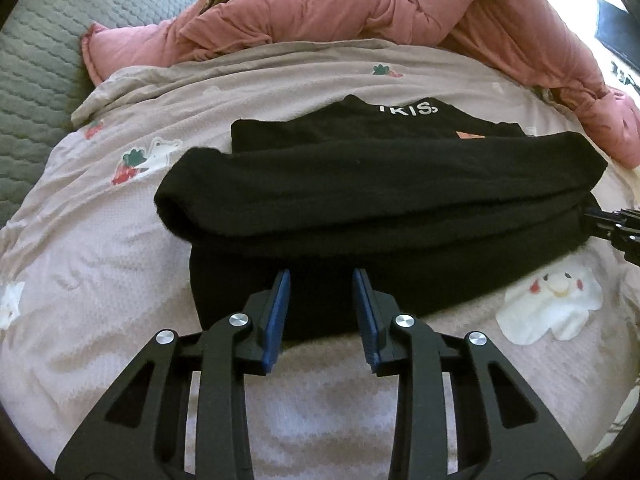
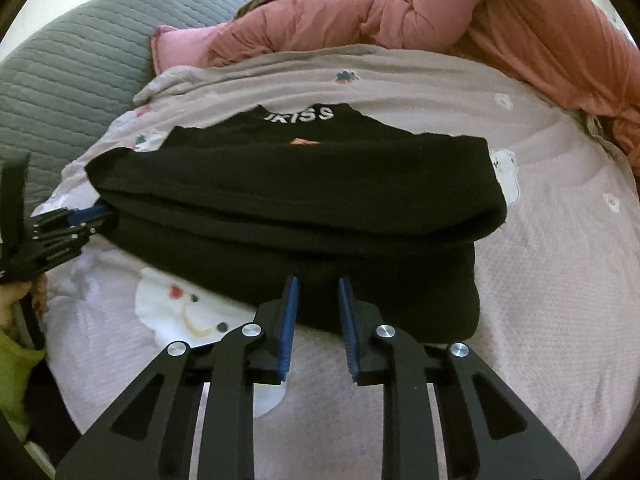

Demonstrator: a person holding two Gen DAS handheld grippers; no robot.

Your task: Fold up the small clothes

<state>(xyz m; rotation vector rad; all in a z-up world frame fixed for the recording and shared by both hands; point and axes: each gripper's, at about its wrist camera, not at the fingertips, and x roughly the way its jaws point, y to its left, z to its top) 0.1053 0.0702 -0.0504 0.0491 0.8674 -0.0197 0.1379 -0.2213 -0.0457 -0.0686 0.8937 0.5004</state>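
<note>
The left view looks down over a bed. At 9 o'clock lies a grey quilt [image 1: 44, 68], and a pink sheet [image 1: 132, 264] printed with strawberries and white animals fills the middle. A black shirt [image 1: 380, 184] lies across the centre, folded into stacked layers, with white lettering at its far edge toward 12 o'clock. A rumpled pink duvet [image 1: 400, 12] runs along the top from 11 to 2 o'clock. At 6 o'clock the left gripper [image 1: 322, 276] reaches in with its blue pads a narrow gap apart, the tips over the near hem of the shirt; black cloth shows in the gap, yet the pads do not visibly press on it. At 3 o'clock the right gripper [image 1: 612, 228] meets the shirt's right end.

In the right view the left gripper [image 2: 96, 214] sits at 9 o'clock, blue tips touching the shirt's [image 2: 296, 196] left end, a hand [image 2: 14, 300] and green sleeve [image 2: 16, 376] below it at 8 o'clock. The quilt [image 2: 68, 92] lies at 10 o'clock, the duvet [image 2: 500, 20] at 1 o'clock. The right gripper [image 2: 318, 280] at 6 o'clock stands narrowly parted over the near hem, gripping nothing visibly. The sheet [image 2: 540, 240] spreads toward 3 o'clock.
</note>
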